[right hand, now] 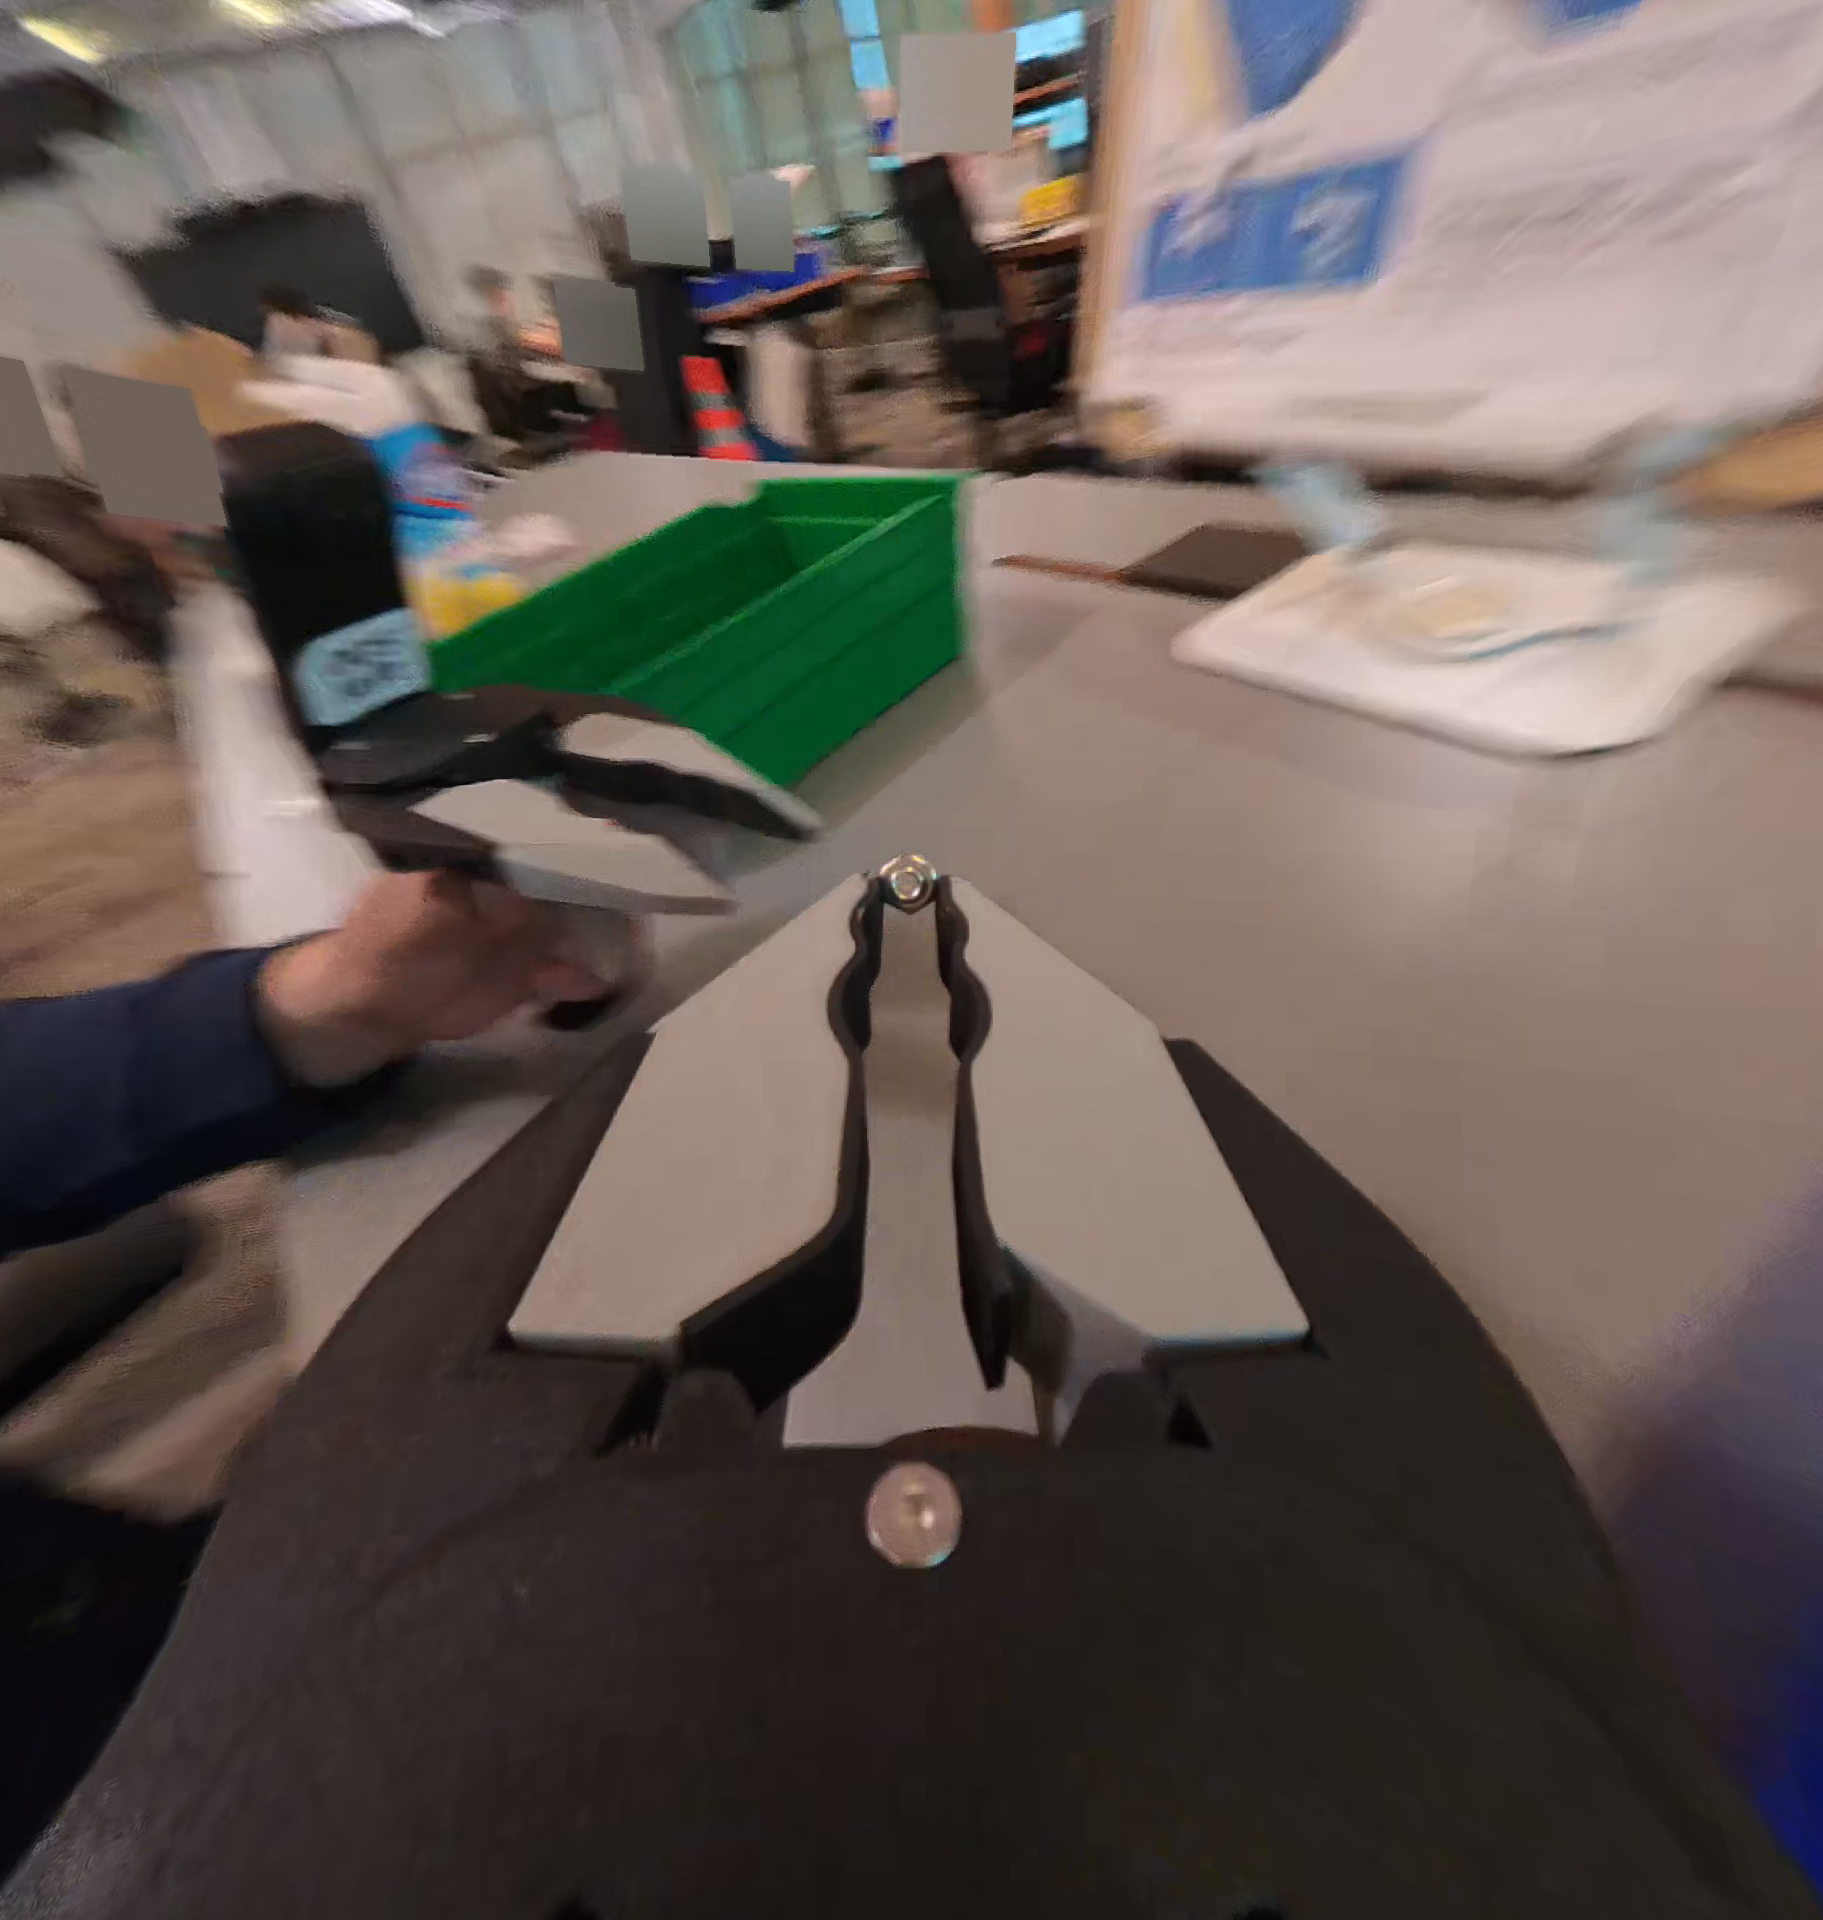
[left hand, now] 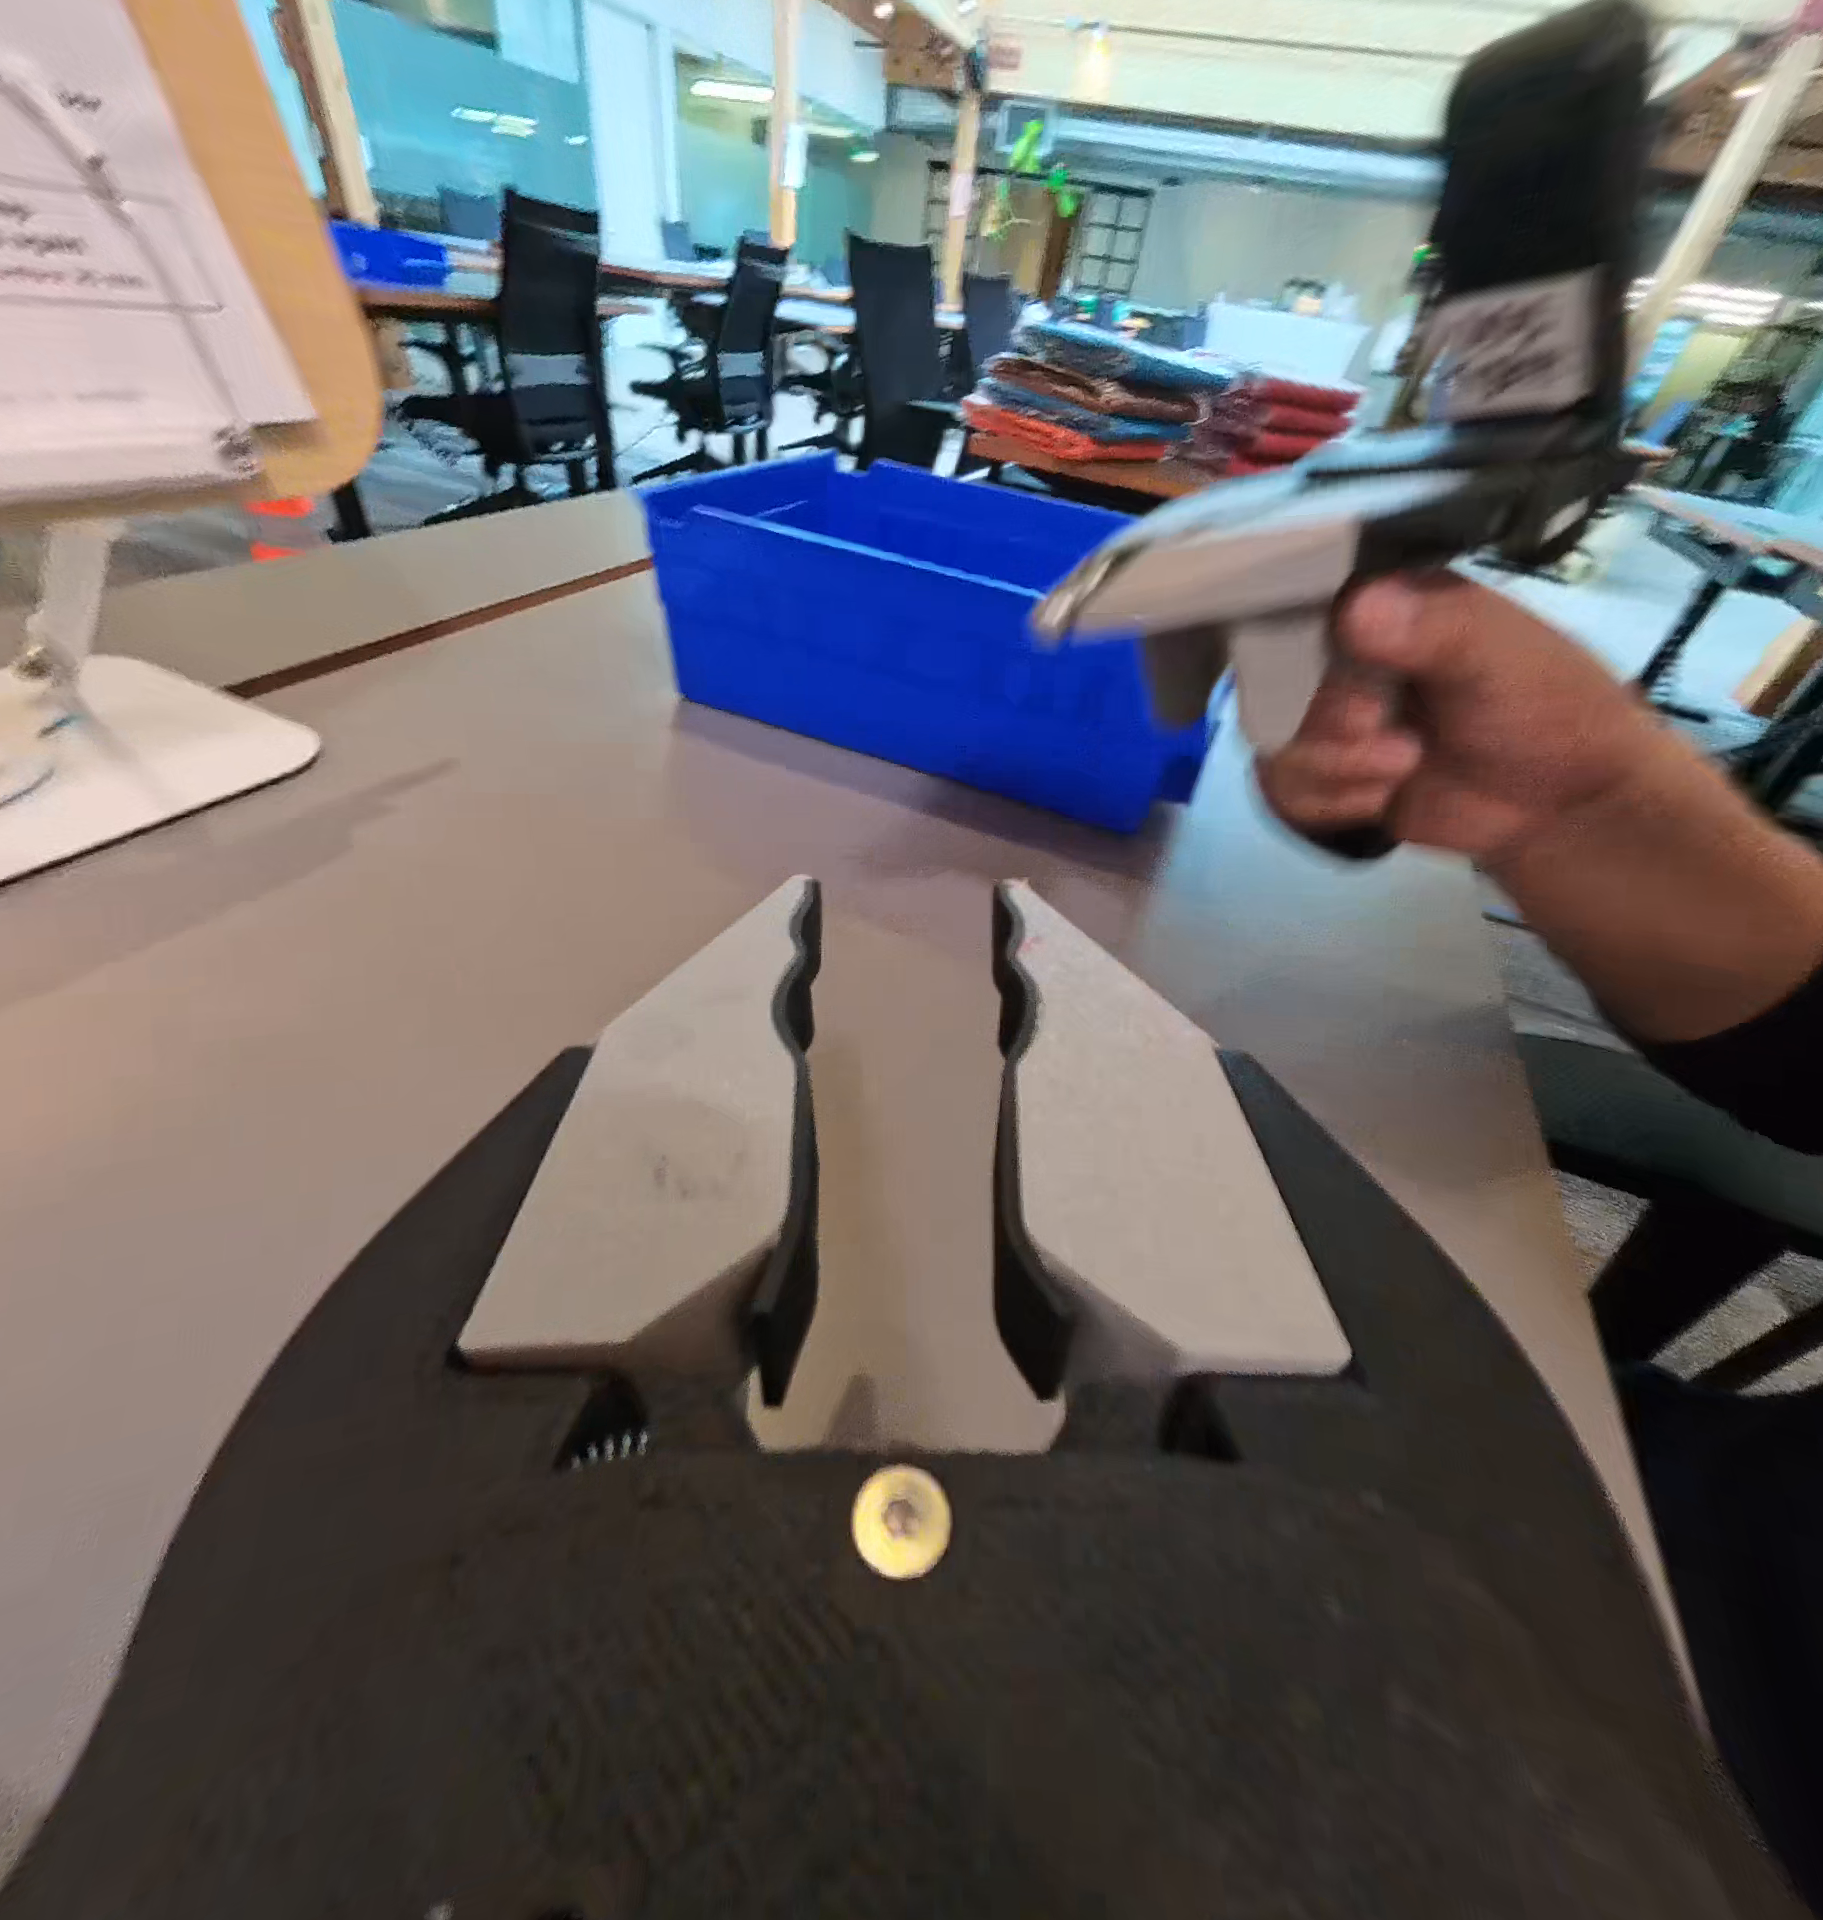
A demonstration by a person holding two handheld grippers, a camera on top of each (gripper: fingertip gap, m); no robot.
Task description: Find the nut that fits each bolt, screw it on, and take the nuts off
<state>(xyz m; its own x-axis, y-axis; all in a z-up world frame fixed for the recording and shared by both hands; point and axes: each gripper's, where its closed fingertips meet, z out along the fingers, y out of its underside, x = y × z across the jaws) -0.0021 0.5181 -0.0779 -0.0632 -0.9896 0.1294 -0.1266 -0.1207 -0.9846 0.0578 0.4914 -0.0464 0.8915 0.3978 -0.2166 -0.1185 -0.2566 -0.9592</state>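
Now we are over a smooth grey worktop [left hand: 533, 831] in a big open room with black office chairs [left hand: 554, 332] and long desks far back. Our left claw [left hand: 905, 914] is held open with a wide gap between its tips, and it holds nothing. Our right claw [right hand: 909, 891] is nearly closed and pinches a small shiny nut [right hand: 905, 883] right at its tips, up above the worktop. We cannot tell if a bolt sits in the nut.

A blue bin [left hand: 886, 623] stands ahead of the left claw, near the far edge of the worktop. A green bin [right hand: 772, 623] stands ahead and left of the right claw. A white stand [left hand: 107, 748] with papers sits at the side of the worktop. The grey top between the claws and the bins is bare and flat. The worktop's right edge drops off just beside our right hand [left hand: 1458, 727].
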